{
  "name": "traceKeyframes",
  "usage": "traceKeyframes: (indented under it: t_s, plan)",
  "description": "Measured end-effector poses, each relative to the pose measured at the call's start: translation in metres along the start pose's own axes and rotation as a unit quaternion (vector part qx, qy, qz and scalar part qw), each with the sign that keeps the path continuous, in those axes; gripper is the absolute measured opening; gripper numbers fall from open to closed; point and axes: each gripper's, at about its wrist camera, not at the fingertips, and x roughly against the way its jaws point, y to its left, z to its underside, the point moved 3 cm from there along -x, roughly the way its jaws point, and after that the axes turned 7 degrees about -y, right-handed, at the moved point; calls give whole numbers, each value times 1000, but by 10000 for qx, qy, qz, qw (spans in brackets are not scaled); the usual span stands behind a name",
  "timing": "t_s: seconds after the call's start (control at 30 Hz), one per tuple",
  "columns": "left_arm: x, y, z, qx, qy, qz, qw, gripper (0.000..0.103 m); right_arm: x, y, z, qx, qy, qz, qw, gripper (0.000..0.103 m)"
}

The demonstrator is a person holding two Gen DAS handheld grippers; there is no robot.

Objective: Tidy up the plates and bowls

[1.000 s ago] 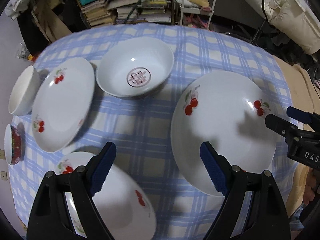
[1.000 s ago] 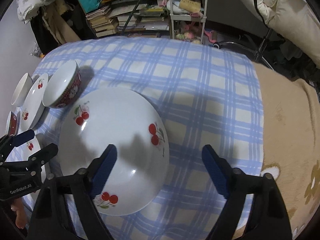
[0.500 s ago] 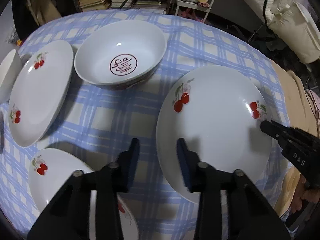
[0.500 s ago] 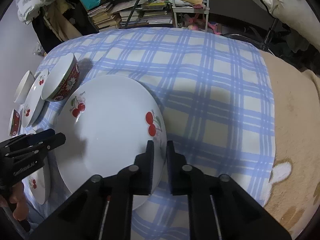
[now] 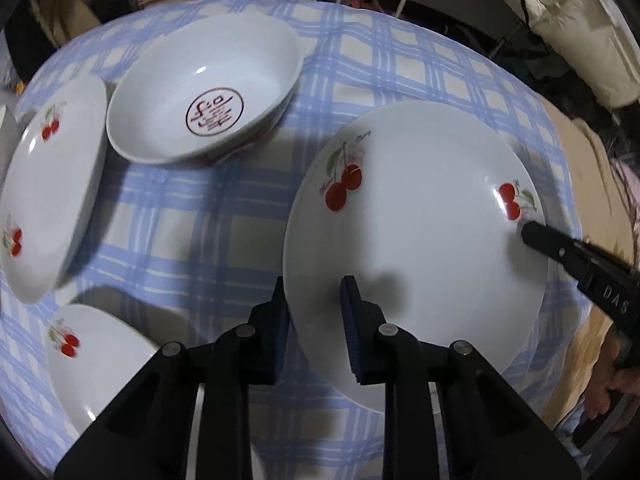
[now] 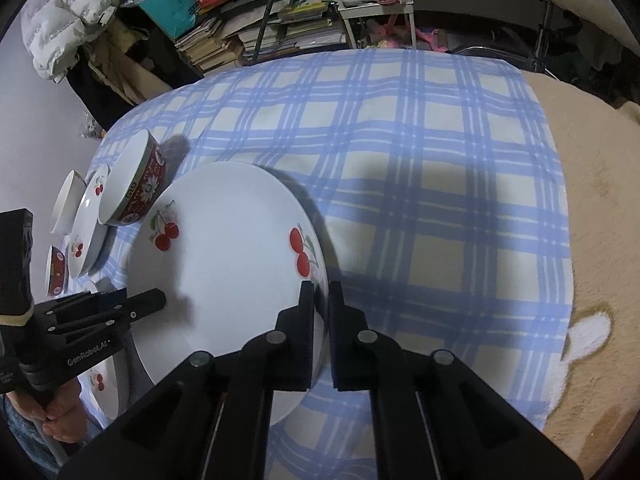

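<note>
Both grippers are on the large white cherry-print plate (image 5: 416,240) by the right edge of the blue checked tablecloth (image 5: 200,240): right gripper (image 6: 319,292) clamped on its rim, left gripper (image 5: 314,300) closing over the opposite rim (gap showing). Next, probably a level two-handed lift.

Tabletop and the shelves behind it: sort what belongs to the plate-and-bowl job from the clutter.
Job:
large cherry plate, gripped by right claw, left claw closing on its rim
two smaller cherry plates
white bowl

Clutter:
stacked books
white jacket
</note>
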Motion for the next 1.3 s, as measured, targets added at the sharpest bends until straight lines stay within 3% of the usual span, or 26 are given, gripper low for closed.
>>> traceKeyframes:
  t_s: [0.2,0.43,0.8,1.3]
  plan:
    - [13,5,-1,-152,2,177,9997,21,10,10,-3,190,-4,-58,9998,7]
    - [48,12,3,-438,-345,25,9984,17,28,31,-12,415,-81,-151,9990,7]
    - [102,58,14,-45,-786,0,9969,14,52,76,-15,661,-171,-393,9969,7]
    - [137,132,57,600,-848,-216,9944,14,44,161,5,1037,88,-827,9911,6]
